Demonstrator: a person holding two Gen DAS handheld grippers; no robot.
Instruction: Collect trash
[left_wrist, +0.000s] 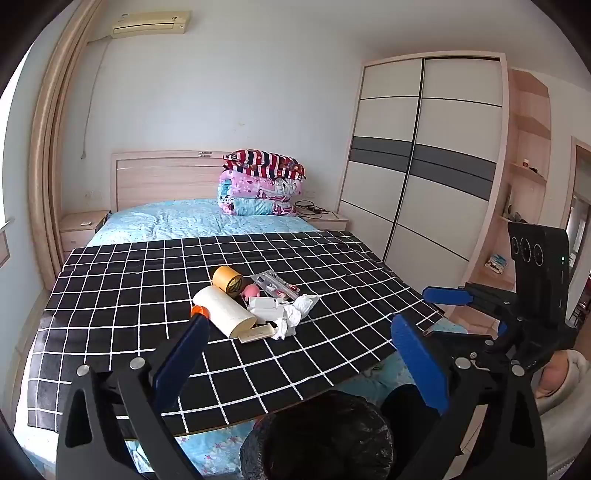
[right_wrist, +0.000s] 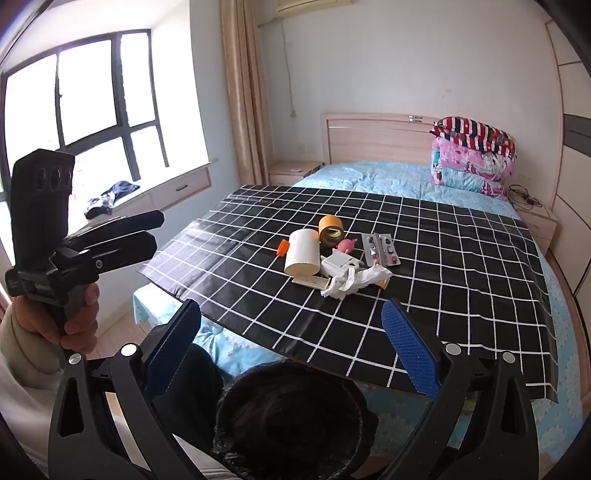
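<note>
Both your hand-held grippers, left (left_wrist: 301, 347) and right (right_wrist: 291, 345), hang spread apart and empty above the bin (right_wrist: 291, 417); the trash pile (right_wrist: 332, 258) lies farther off on the checked cloth (right_wrist: 461, 280).

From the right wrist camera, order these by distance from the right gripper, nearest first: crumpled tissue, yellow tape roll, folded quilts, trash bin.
1. Trash bin, right below the right gripper, at the bed's foot.
2. Crumpled tissue, near edge of the pile on the checked cloth.
3. Yellow tape roll, at the pile's far side.
4. Folded quilts, by the headboard, far right.
</note>
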